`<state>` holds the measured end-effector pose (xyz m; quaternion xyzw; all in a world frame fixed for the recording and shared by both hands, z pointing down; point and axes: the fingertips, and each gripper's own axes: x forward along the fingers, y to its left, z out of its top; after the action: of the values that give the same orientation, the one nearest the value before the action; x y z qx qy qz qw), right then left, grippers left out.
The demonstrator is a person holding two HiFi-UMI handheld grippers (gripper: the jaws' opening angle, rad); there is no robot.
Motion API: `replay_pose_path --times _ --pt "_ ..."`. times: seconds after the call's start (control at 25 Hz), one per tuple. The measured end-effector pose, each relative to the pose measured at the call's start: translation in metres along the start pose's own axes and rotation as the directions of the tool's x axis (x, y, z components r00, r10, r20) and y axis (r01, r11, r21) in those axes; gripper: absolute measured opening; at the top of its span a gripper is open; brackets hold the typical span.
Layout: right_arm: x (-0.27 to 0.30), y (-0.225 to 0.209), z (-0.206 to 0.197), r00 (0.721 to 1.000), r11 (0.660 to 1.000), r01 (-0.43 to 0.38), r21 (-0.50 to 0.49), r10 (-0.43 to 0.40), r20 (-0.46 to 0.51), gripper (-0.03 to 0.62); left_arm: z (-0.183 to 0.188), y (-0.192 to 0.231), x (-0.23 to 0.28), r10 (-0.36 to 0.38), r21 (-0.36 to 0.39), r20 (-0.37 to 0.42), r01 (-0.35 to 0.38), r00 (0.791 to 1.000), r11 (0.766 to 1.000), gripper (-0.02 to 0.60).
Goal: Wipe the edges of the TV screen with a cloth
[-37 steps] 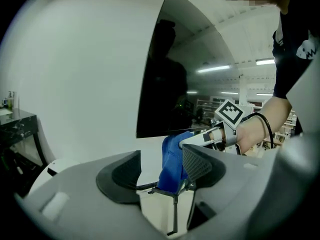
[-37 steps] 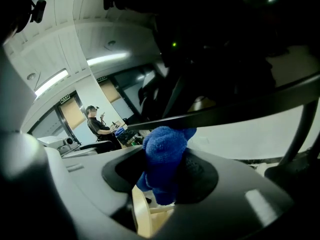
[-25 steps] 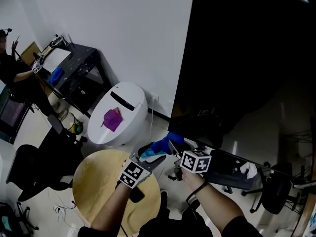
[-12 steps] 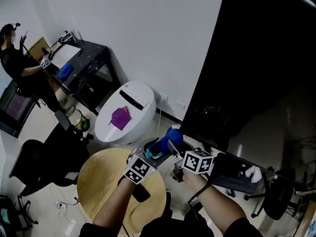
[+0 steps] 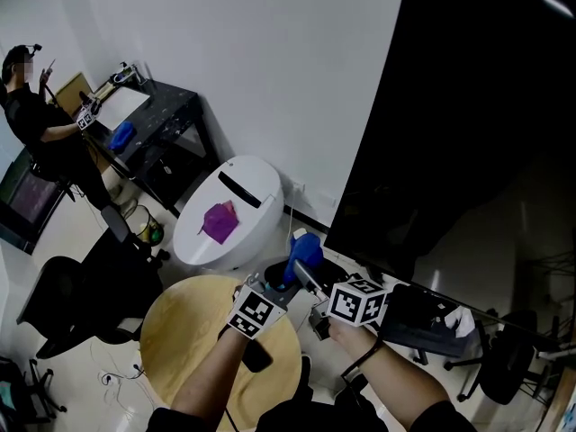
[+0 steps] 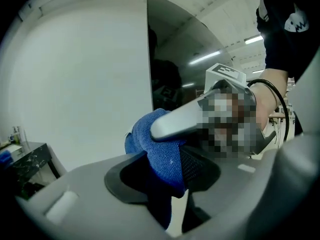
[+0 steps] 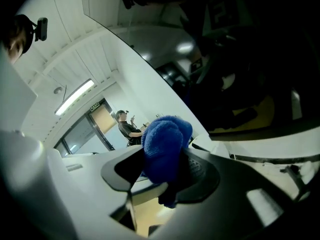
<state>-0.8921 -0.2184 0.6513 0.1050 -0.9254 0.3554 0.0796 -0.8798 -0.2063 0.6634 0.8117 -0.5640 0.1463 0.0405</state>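
Though the left gripper's (image 5: 284, 284) jaws just closed on the blue cloth (image 5: 304, 252) and the right gripper's (image 5: 301, 273), just eased, pinch it too, near the TV screen's (image 5: 486, 106) lower corner, this seems a regrip; next, press it to the edge.

The TV (image 5: 486, 106) fills the right side, standing against the wall (image 5: 252, 61). Left of its lower corner, by the wall, sits a bin (image 5: 236, 192) with a small object (image 5: 219, 221) on its lid. Nearer than the bin is a round table (image 5: 180, 331) — the cloth (image 5: 304, 252) hangs in the air above its far edge, just before the TV's lower left corner. Far left, a desk (image 5: 166, 120) stands along the wall, a person (image 5: 36, 124) at its left end, and a chair (image 5: 76, 309) is left of the table.
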Motion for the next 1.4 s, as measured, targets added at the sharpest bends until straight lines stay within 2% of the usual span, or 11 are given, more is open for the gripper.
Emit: replay_pose_path --times 0.16,0.28,0.4,0.76,0.96,1.2,1.4 --pt "-0.011 0.002 0.004 1.000 0.997 0.005 -0.072 -0.005 0.007 0.259 -0.002 0.005 0.002 0.019 -0.072 0.003 -0.019 1.000 0.997 0.121" --pt "-0.027 -0.002 0.006 0.999 0.994 0.029 -0.106 -0.027 0.022 0.264 -0.012 0.018 0.007 0.044 -0.151 -0.027 -0.047 0.999 0.987 0.118" --pt "-0.050 -0.012 0.006 0.996 0.993 0.070 -0.098 -0.065 0.054 0.264 -0.022 0.025 0.019 0.026 -0.209 -0.078 -0.042 0.997 0.977 0.117" --pt "-0.120 -0.035 0.008 0.980 0.983 0.167 -0.083 -0.156 0.121 0.262 -0.019 0.032 0.054 0.001 -0.138 -0.130 -0.019 0.991 0.990 0.117" --pt "-0.156 -0.034 0.028 0.966 0.976 0.196 -0.094 -0.176 0.187 0.262 -0.005 0.031 0.060 -0.014 -0.133 -0.106 0.000 0.994 0.991 0.117" --pt "-0.178 -0.028 0.058 0.953 0.946 0.245 -0.214 -0.194 0.234 0.262 0.019 0.032 0.055 0.005 -0.077 -0.080 -0.011 0.997 0.997 0.115" --pt "-0.182 -0.013 0.081 0.955 0.944 0.217 -0.250 -0.151 0.255 0.258 0.047 0.029 0.044 0.010 -0.066 -0.032 -0.012 0.999 0.998 0.115"
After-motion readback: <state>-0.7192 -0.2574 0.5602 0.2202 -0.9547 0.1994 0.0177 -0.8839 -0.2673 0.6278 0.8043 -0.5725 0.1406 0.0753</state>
